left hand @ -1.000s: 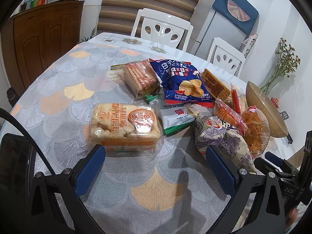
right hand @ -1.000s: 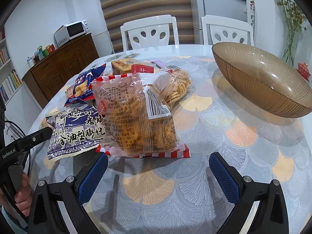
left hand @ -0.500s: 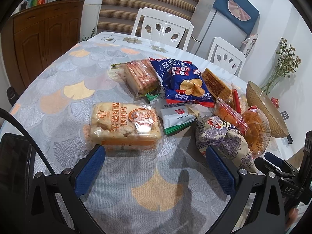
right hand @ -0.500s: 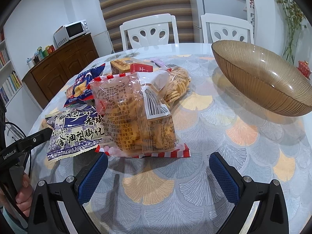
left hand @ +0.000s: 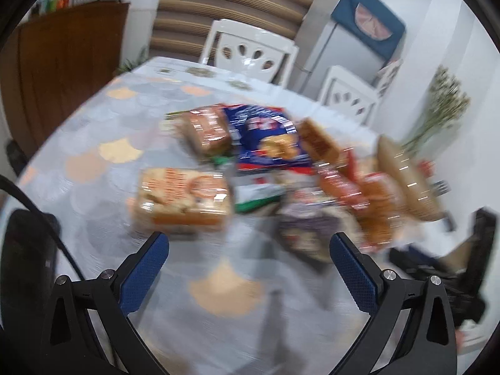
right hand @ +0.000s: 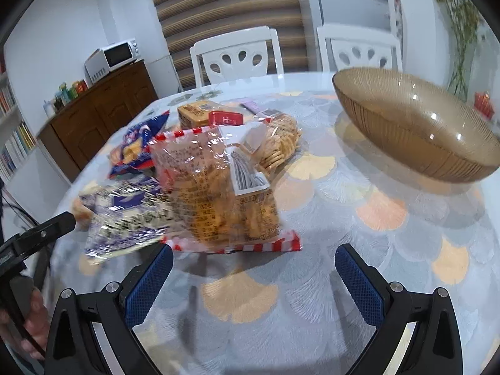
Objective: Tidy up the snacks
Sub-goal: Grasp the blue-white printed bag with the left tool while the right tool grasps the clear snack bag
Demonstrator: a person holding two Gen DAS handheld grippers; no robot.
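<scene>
Left gripper is held above the table with jaws spread wide and nothing between them. A cake pack is seen just ahead of its left finger; a purple bag lies near its right finger. Left view is blurred; labels cannot be read.

Right gripper is likewise spread wide, empty, over the patterned tablecloth. A clear cracker bag with red-striped edges lies just ahead of it, partly overlapping the purple bag. Behind these, a blue chip bag, a round-cracker pack and a brown box are grouped together. An amber glass bowl stands apart to the right, with no snacks seen inside.
</scene>
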